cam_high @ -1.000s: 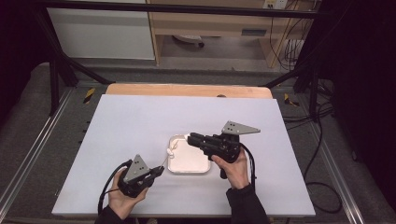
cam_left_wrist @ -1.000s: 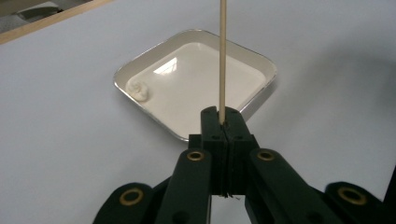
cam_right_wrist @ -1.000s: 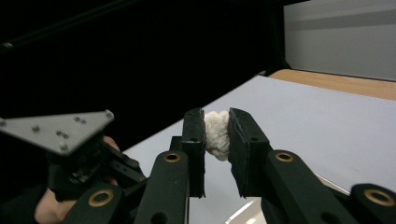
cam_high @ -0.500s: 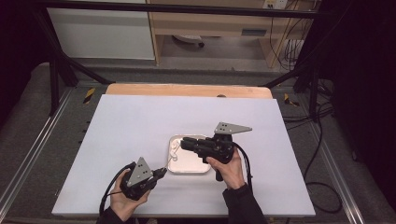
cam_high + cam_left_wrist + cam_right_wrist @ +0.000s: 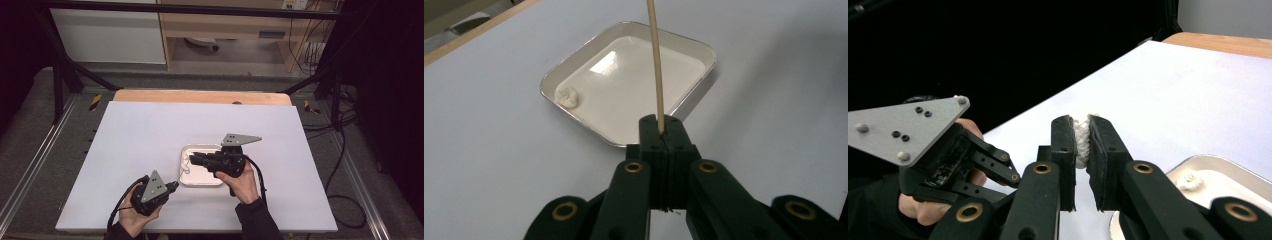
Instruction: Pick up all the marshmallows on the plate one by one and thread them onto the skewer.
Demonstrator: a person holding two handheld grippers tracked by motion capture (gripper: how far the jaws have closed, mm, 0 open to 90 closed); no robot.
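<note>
Marshmallow (image 5: pixel 1081 140) between right gripper (image 5: pixel 1081 145) pads (image 5: pixel 1100 150)

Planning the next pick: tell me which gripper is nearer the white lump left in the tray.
Right. The right gripper hangs over the tray, close to the white lump; the left gripper sits just off the tray's near-left edge, clamped on a wooden stick.

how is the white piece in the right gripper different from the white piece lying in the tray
The held white piece is pinched between the right gripper pads, off the table and squeezed narrow; those jaws have just been closing on it. The tray's white piece lies loose near a corner of the tray, untouched, keeping a rounded, lumpy shape. The held one stands upright between the pads; the other rests flat. Both are white, soft-looking, bumpy lumps.
</note>
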